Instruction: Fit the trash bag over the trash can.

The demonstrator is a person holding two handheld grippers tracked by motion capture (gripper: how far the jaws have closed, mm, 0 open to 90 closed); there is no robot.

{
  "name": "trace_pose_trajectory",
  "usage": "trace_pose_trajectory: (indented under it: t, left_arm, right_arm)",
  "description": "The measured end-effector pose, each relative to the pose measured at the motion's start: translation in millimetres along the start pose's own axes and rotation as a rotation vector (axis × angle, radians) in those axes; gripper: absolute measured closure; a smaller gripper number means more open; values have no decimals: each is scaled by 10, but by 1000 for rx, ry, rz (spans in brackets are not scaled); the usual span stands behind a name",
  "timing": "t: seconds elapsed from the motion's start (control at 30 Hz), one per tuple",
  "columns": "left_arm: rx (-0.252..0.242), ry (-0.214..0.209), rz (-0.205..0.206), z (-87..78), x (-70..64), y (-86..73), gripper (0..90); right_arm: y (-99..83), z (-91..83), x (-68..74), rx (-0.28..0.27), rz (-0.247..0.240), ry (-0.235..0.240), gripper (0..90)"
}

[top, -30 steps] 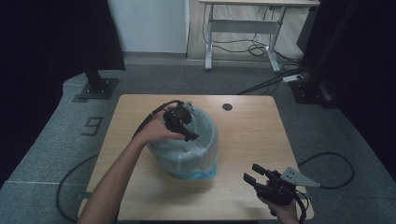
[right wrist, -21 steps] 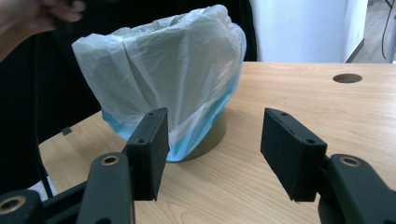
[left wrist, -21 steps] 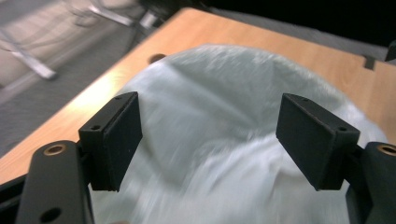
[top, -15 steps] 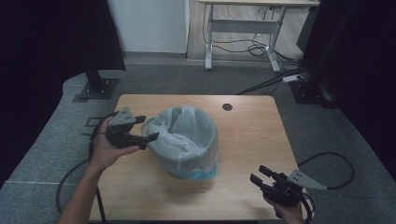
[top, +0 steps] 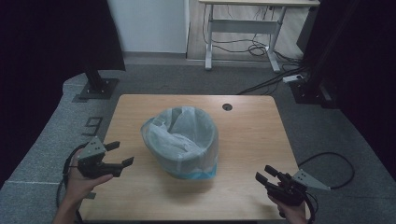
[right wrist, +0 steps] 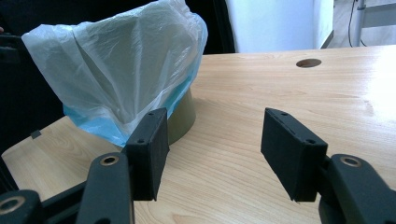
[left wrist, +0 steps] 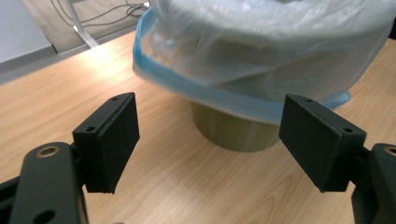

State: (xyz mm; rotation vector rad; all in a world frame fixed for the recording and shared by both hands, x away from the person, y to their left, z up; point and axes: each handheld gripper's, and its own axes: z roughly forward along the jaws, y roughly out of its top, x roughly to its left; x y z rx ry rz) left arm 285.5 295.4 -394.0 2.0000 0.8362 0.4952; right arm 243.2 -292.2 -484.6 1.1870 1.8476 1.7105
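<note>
We read no writing on the bin (top: 187,149), apart perhaps from a "9" on the floor (top: 94,124). It stands mid-table (top: 252,135), olive-walled, its translucent liner (top: 180,133) blue-edged. Our left gripper (top: 119,157) and right gripper (top: 267,176) both gape, holding nothing.

Grey carpet (top: 327,135), far desk (top: 261,9)

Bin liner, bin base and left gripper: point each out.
bin liner (top: 184,135), high view, translucent plastic inside the rim.
bin base (left wrist: 233,135), left gripper view, bare wall below the liner.
left gripper (top: 120,155), high view, between its open fingertips.
</note>
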Motion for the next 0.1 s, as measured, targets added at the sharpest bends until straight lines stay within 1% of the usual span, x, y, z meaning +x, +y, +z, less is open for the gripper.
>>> trace_pose_trajectory:
  t: [0.1]
  left_arm:
    - [-8,7,-16,-37,35,-23,194]
  right_arm:
    - [0,29,7,2,-3,5,406]
